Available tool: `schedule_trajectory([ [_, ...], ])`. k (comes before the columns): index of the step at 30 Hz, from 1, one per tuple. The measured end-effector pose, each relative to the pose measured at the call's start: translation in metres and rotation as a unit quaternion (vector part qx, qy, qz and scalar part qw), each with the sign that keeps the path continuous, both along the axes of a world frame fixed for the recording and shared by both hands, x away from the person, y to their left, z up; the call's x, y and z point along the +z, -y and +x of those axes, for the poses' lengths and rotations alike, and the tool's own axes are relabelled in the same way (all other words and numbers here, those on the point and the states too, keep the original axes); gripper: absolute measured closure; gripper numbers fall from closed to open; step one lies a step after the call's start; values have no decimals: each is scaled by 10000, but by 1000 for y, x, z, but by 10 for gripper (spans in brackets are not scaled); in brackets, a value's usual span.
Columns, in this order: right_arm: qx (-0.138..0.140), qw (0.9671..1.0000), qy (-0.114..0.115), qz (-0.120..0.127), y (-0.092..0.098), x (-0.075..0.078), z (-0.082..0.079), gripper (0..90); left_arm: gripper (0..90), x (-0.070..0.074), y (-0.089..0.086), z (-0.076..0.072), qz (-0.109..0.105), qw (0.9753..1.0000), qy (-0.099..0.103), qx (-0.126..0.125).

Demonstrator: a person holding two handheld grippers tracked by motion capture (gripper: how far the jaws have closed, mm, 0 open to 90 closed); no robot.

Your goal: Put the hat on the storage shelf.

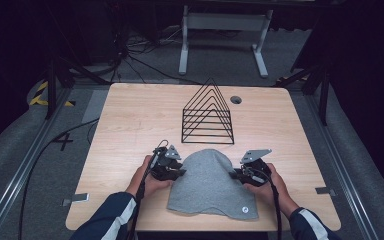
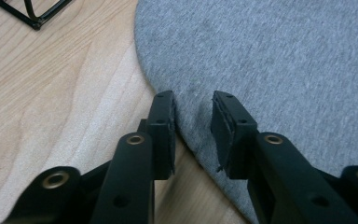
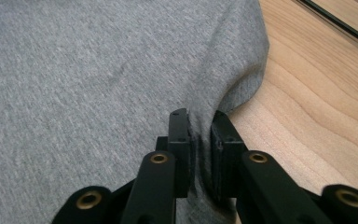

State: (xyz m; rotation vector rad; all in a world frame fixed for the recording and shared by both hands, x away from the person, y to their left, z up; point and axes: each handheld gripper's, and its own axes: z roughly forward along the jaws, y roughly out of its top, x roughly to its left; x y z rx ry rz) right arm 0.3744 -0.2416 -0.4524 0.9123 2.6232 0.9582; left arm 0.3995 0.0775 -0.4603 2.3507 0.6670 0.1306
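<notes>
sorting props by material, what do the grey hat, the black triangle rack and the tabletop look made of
Grey hat: soft knit fabric, likely cotton jersey; fine matte weave, and it puckers where the right gripper pinches its edge.
Black triangle rack: thin wire rods, probably metal with a black coating.
Tabletop: light wood grain with a smooth finish; could be laminate or veneer, I cannot tell which.

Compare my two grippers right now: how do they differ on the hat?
The left gripper is open, its jaws straddling the grey hat's flat edge. The right gripper is shut on the hat, bunching a fold of fabric. Both sit at the hat's edges, on opposite sides, over the table.
</notes>
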Motion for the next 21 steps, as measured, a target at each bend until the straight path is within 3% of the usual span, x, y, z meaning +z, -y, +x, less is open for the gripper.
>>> schedule_trajectory([
  [2,35,10000,39,-26,-1,0,0,831,779,0,0,0,4,10000,-20,-43],
  [5,67,10000,50,-41,-1,1,-1,834,828,-1,0,0,-74,9999,-7,-131],
  [9,96,9999,105,18,2,2,-1,838,863,2,-1,-2,-26,9998,39,-190],
  [13,98,9993,308,197,7,14,-3,839,866,12,-4,-3,-132,9993,276,-207],
  [16,81,9988,396,288,10,20,-4,840,866,19,-6,-5,-244,9989,339,-202],
  [21,103,9972,592,456,14,35,-6,842,866,39,-9,-11,-400,9968,635,-287],
])
